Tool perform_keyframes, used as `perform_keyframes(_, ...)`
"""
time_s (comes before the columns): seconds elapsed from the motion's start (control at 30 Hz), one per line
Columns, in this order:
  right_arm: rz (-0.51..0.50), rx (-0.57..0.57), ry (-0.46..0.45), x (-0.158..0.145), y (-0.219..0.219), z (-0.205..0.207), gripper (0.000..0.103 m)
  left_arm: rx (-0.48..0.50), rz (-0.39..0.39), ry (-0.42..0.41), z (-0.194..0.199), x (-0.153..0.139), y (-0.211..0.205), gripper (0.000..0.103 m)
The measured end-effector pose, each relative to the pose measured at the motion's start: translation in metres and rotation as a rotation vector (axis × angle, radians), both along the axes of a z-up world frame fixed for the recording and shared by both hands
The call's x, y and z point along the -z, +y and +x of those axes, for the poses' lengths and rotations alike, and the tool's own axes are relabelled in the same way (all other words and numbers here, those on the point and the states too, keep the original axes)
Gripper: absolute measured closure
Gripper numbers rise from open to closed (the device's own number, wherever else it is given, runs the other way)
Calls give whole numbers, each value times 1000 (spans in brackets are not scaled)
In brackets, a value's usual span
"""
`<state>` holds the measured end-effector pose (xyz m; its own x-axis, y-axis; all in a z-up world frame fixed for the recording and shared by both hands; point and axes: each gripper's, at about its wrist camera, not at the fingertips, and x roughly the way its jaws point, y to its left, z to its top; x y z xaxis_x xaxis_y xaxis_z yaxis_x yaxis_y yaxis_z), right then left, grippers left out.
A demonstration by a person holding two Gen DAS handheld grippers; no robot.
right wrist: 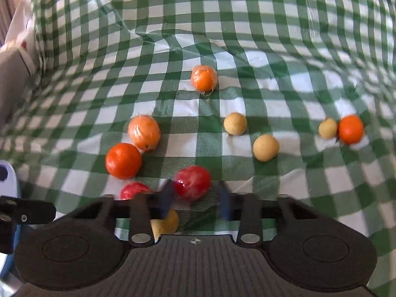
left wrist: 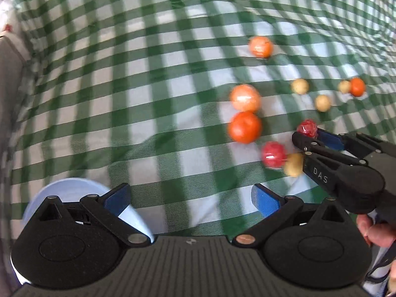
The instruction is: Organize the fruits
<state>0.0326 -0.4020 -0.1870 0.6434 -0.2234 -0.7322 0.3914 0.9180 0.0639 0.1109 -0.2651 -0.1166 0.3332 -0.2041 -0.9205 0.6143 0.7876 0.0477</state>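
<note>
On the checked cloth (right wrist: 247, 12), my right gripper (right wrist: 194, 199) is far nearer the fruit than my left gripper (left wrist: 190, 198), which hangs spread and empty by the pale bowl (left wrist: 61, 185). The red fruit (right wrist: 192, 182) sits between my right fingers, touching the left one; they are parted, not yet closed on it.

Black hand-held gripper (left wrist: 191, 199) with blue pads, silver screws, "DAS" lettering

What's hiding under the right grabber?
Under the right gripper lies a yellow fruit on the checked cloth. The gripper covers part of it.
</note>
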Motion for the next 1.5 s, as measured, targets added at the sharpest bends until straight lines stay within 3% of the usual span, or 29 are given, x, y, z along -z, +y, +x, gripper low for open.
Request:
perform_keyframes(0.13, -24, 159, 3, -4, -17, -32, 71, 1, -81, 63, -1, 6, -20, 0)
perform_keyframes(0.3, -187, 275, 4, 4, -22, -77, 71, -80, -140, 148, 8, 20, -47, 0)
perform_keyframes(0.43, -81, 333, -42, 9, -36, -86, 71, -155, -163, 197, 18, 30, -62, 1)
perform_keyframes(0.5, -96, 330, -57, 16, -33, -85, 70, -168, -155, 221, 21, 37, -66, 16)
perform_keyframes(0.57, -114, 321, -58, 18, -26, -87, 70, -160, -141, 218, 19, 39, -64, 19)
perform_keyframes(0.63, -115, 320, -62, 19, -25, -88, 69, -138, -161, 210, 15, 37, -62, 30)
perform_keyframes(0.7, -112, 318, -67, 18, -31, -87, 69, -132, -217, 246, 16, 34, -57, 73)
perform_keyframes(0.83, -124, 307, -71, 15, -35, -84, 71, -101, -193, 201, 11, 23, -50, 72)
perform_keyframes(1.0, -153, 308, -112, 3, -26, -92, 71, -79, -212, 138, -1, -11, -11, 72)
perform_keyframes(1.17, -184, 241, -151, -37, 14, -113, 71, -66, -243, 38, -27, -57, 55, 72)
perform_keyframes(1.37, -132, 61, -207, -94, 91, -147, 71, -91, -274, -63, -67, -104, 147, 72)
perform_keyframes(1.5, -41, -32, -213, -120, 142, -156, 71, -112, -280, -135, -94, -123, 198, 72)
